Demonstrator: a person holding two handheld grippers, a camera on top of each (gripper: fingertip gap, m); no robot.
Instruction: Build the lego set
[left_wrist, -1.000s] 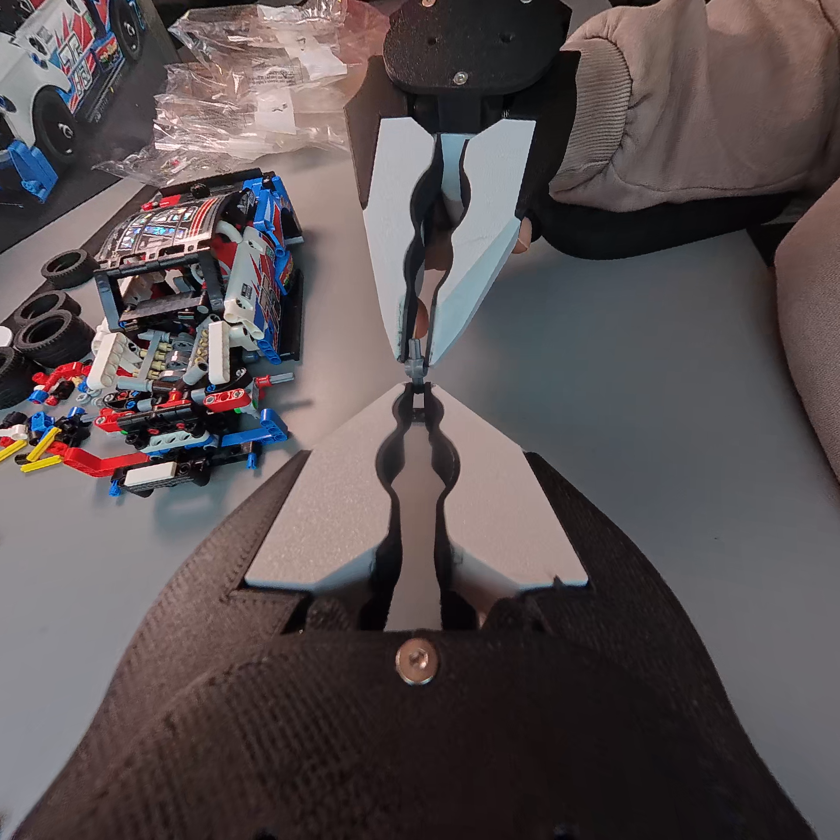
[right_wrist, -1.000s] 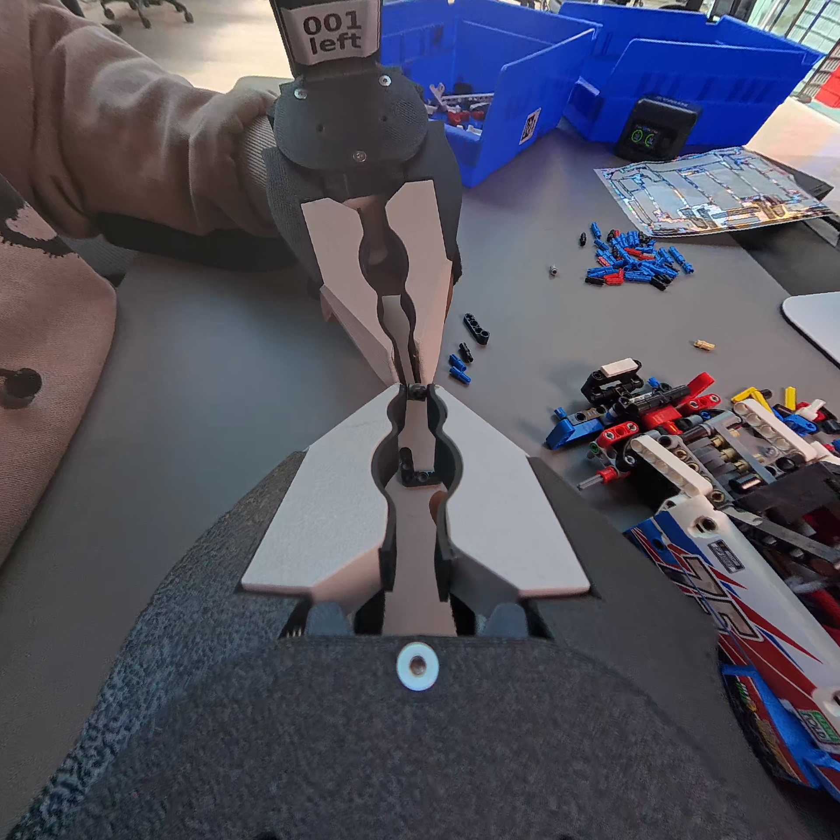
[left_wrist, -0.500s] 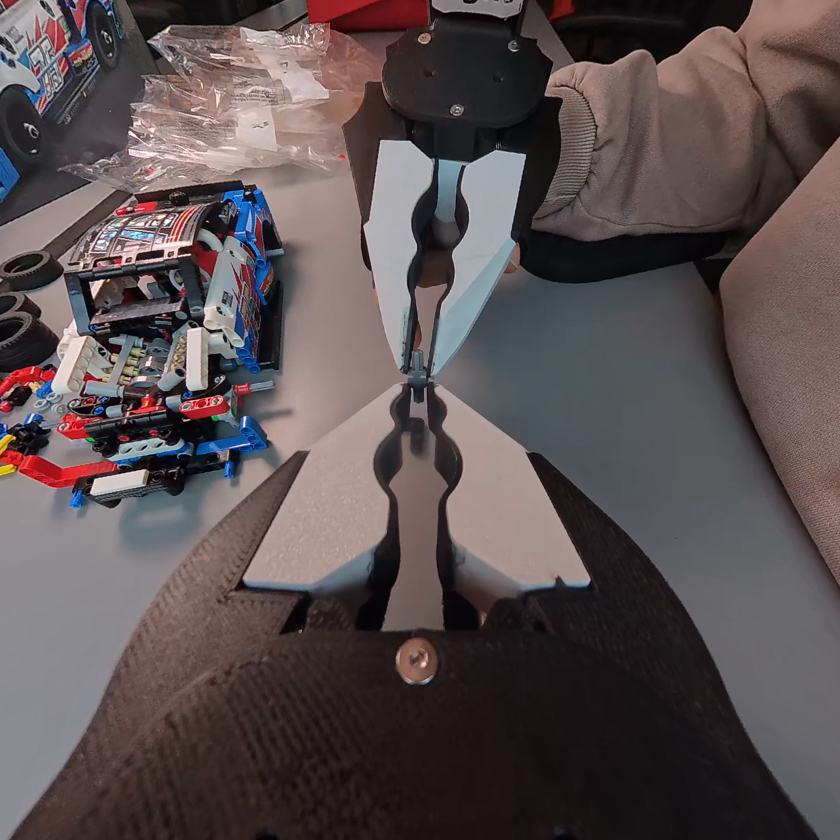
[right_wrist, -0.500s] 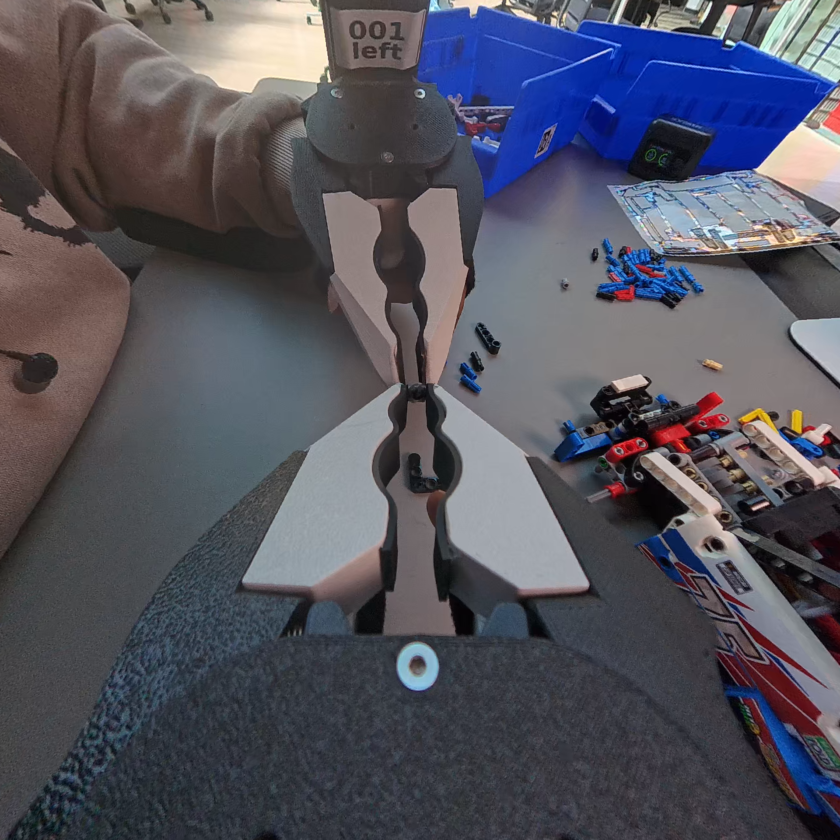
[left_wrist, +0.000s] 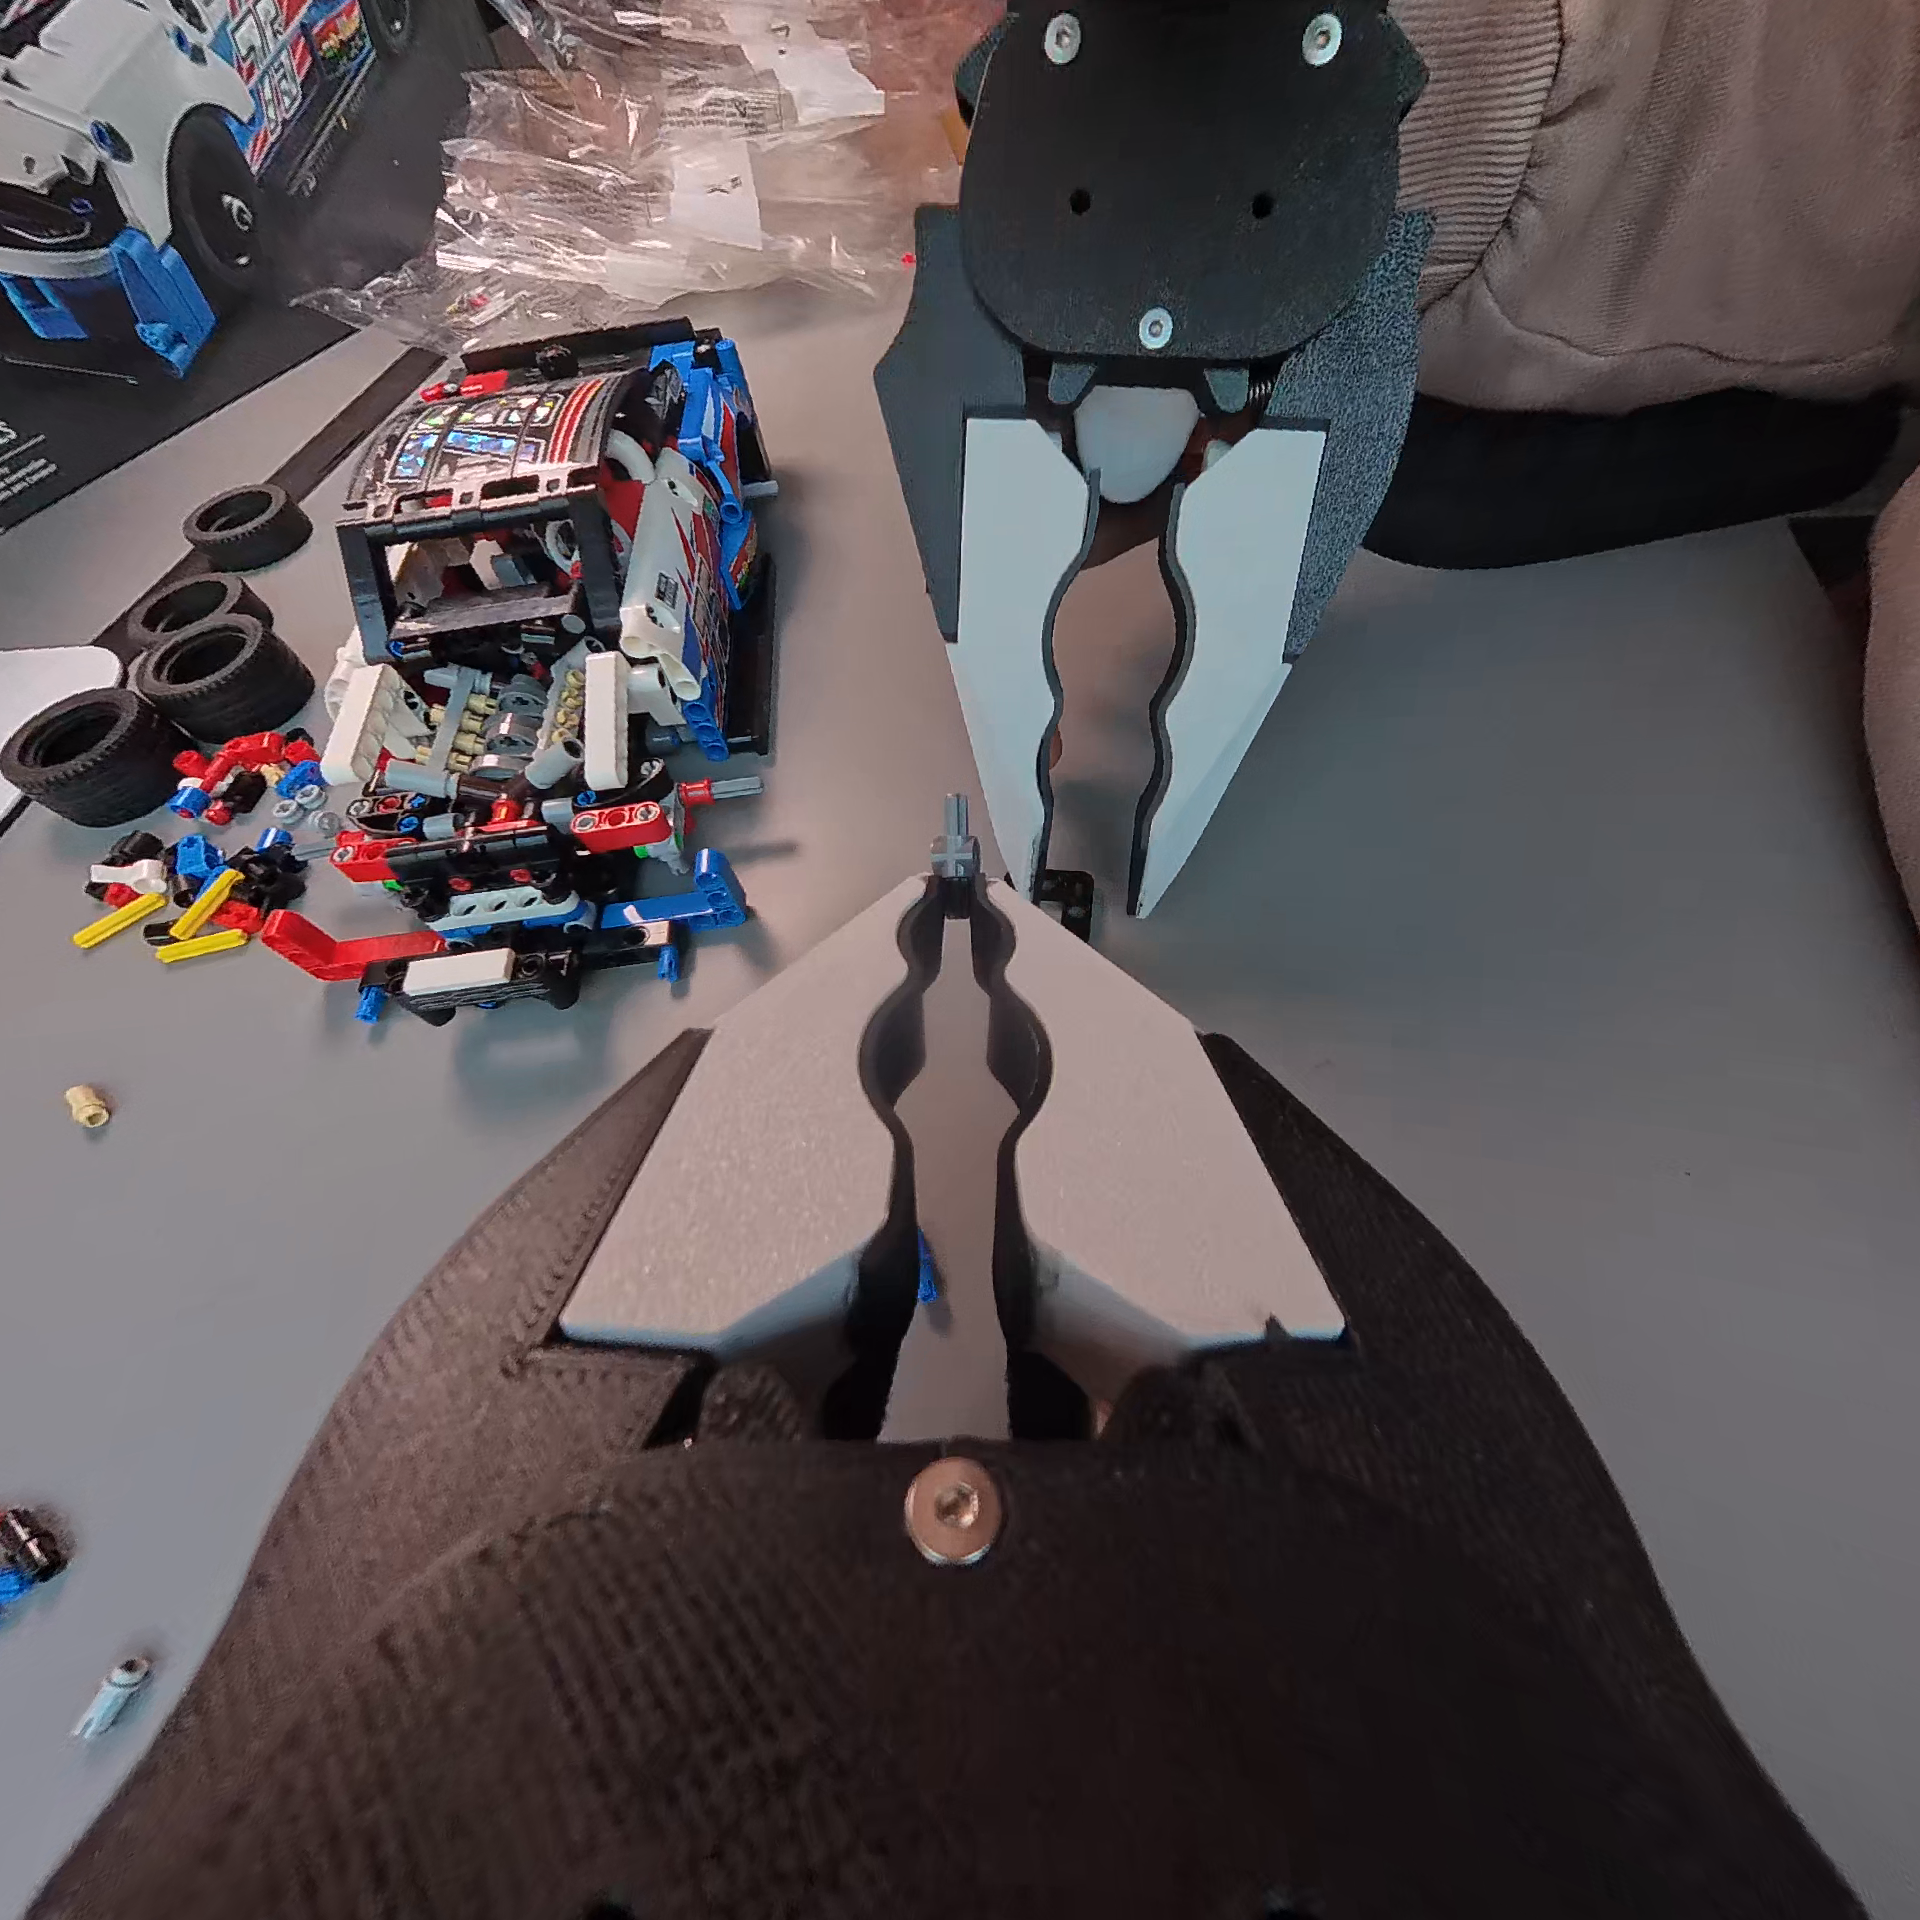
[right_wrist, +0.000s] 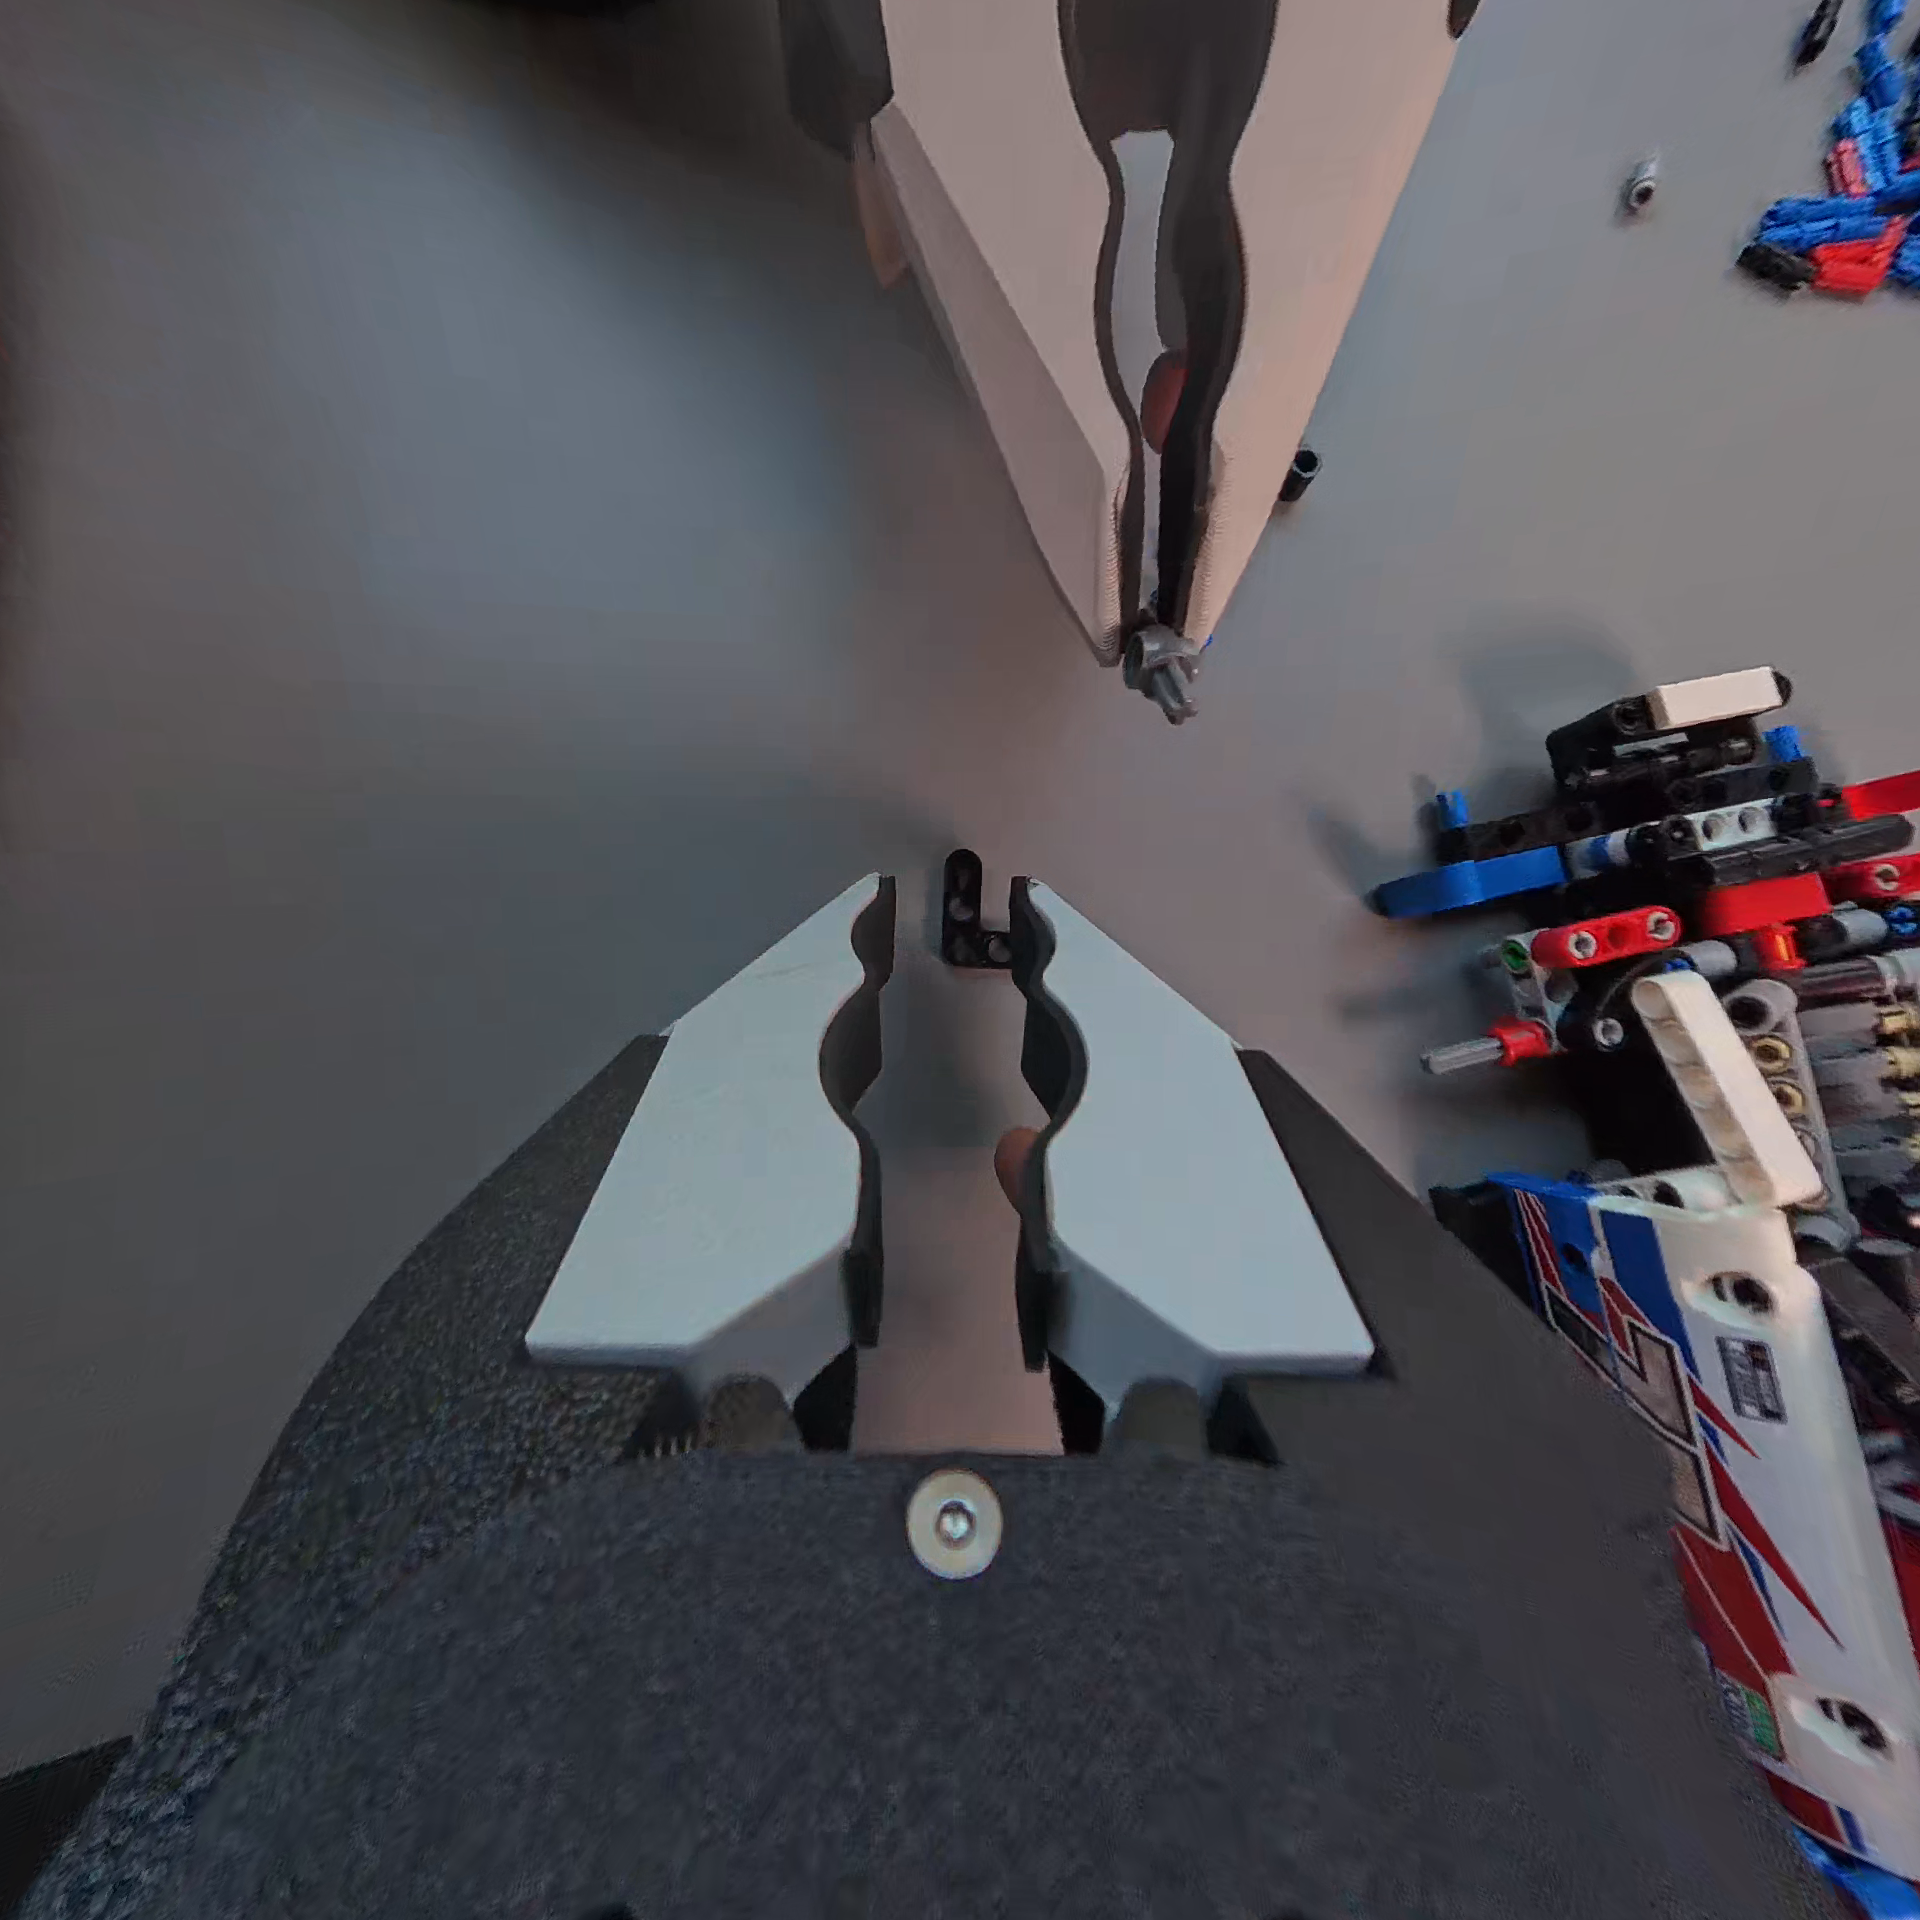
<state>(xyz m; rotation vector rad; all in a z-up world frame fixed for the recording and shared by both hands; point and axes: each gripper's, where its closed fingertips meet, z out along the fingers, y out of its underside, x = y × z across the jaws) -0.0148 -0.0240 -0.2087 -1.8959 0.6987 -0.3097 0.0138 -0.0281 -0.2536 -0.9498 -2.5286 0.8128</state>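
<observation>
The left gripper is pinched on a small grey pin that sticks out past its tips at frame centre. The right gripper is spread, tips down at the bench, with a black L-piece lying on the bench between them. The half-built car sits at the left view's upper left, well apart from both.

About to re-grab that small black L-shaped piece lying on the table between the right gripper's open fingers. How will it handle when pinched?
The black L-shaped piece looks rigid and very light, so it probably won't flex. Lying flat on the smooth table, it may skid or pivot if one finger of the right gripper touches first.
</observation>
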